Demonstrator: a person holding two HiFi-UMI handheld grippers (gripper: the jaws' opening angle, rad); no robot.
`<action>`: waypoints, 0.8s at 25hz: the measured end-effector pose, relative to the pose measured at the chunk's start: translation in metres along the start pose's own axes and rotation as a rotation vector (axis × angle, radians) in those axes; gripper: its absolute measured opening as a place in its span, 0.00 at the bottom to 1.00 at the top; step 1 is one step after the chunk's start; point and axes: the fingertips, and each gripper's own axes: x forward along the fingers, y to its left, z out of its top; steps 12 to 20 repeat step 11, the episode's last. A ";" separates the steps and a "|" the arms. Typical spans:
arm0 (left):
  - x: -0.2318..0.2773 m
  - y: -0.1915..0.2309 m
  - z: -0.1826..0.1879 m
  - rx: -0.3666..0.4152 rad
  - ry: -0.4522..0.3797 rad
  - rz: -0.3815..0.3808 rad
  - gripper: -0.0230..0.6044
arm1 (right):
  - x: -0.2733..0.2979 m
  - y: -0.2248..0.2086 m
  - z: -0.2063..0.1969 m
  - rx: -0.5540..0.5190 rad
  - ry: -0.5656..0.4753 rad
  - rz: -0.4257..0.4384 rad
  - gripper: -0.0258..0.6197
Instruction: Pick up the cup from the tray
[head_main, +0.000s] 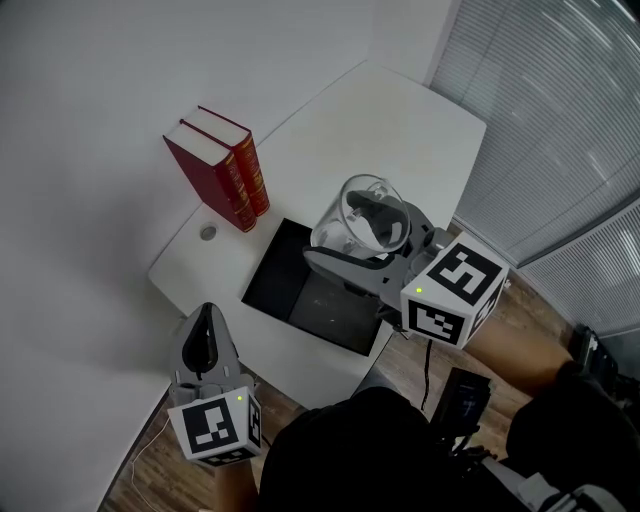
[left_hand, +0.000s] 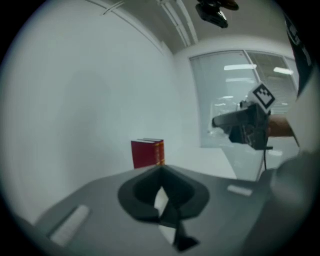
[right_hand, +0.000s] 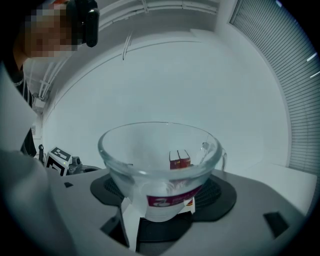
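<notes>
Right gripper (head_main: 372, 238) grasps the glass cup (head_main: 352, 204) over the black tray (head_main: 298, 300); left gripper (head_main: 207, 336), clenched on nothing, sits at its seven o'clock.

**Glass, plastic, wood**

The cup (right_hand: 160, 160) is clear, glossy glass with a red label. The tray (head_main: 300, 290) is matt black and the tabletop (head_main: 380, 130) smooth white. The books (head_main: 220, 170) have red covers with a slight sheen. The left tool (left_hand: 162, 200) and right tool (right_hand: 160, 210) are matt grey plastic. The floor (head_main: 150, 460) is wood-grain.

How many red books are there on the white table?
2. Both stand upright, side by side, near the table's left edge, beyond the black tray: the left book is outermost and the right book touches it. None seems hidden.
</notes>
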 end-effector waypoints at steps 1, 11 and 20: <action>0.000 0.000 0.000 -0.001 0.000 0.000 0.04 | 0.000 0.000 0.000 -0.001 0.000 0.001 0.64; -0.002 -0.002 0.002 0.007 0.011 -0.002 0.04 | 0.000 0.001 -0.001 0.007 0.009 0.009 0.64; -0.002 -0.002 0.002 0.007 0.011 -0.002 0.04 | 0.000 0.001 -0.001 0.007 0.009 0.009 0.64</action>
